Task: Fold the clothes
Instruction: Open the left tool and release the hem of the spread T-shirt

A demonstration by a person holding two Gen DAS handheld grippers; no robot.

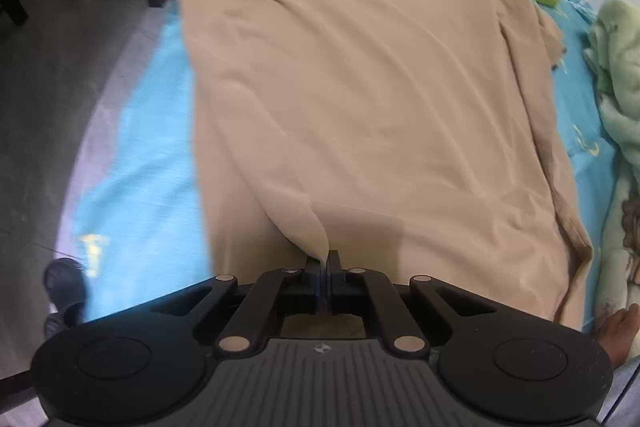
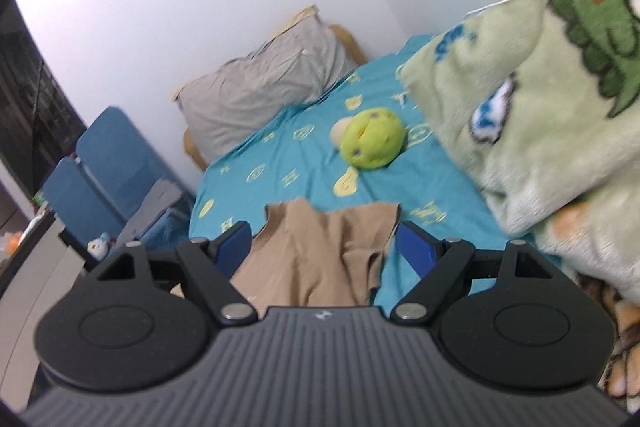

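Tan shirt (image 1: 360, 87) lies spread flat on the bed (image 1: 148, 167), chest print up, hem end nearest the left camera, so it's laid out ready for a fold. Left claw (image 1: 323, 261) is pinched tight on a small peak of the hem, likely to lift that edge and carry it over. Right claw (image 2: 326, 241) has its jaws wide, holding nothing, with a loose end of the shirt between the fingers, probably lining up its own grip. Green plush toy (image 2: 372, 139) and fleece blanket (image 2: 540, 107) sit beside the shirt, pillow (image 2: 264, 83) at the headboard.
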